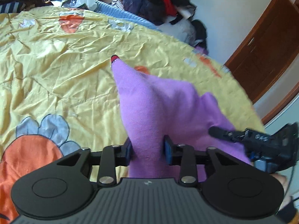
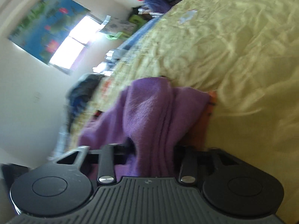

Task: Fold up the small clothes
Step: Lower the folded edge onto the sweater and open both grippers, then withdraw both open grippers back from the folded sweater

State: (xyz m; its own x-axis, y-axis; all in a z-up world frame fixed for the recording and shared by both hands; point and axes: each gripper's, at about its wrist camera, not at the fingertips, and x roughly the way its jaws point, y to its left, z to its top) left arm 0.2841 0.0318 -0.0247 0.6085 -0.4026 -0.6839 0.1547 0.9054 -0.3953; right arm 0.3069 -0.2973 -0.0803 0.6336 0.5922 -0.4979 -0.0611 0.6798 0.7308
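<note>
1. Your left gripper (image 1: 147, 150) has its jaws clamped on a bunched fold of the purple garment (image 1: 149, 100), low in the middle of the left wrist view.
2. From there the garment stretches up the frame to a red-tipped point (image 1: 114, 58), lifted off the yellow quilt (image 1: 56, 65).
3. At lower right of that view, your right gripper (image 1: 224, 133) reaches into the same cloth.
4. In the right wrist view, your right gripper (image 2: 154, 149) is likewise clenched on a thick bunch of the garment (image 2: 149, 108), in the centre of the frame.
5. Clothes (image 1: 149, 1) are piled at the top, and a brown door (image 1: 261, 52) stands at upper right.
</note>
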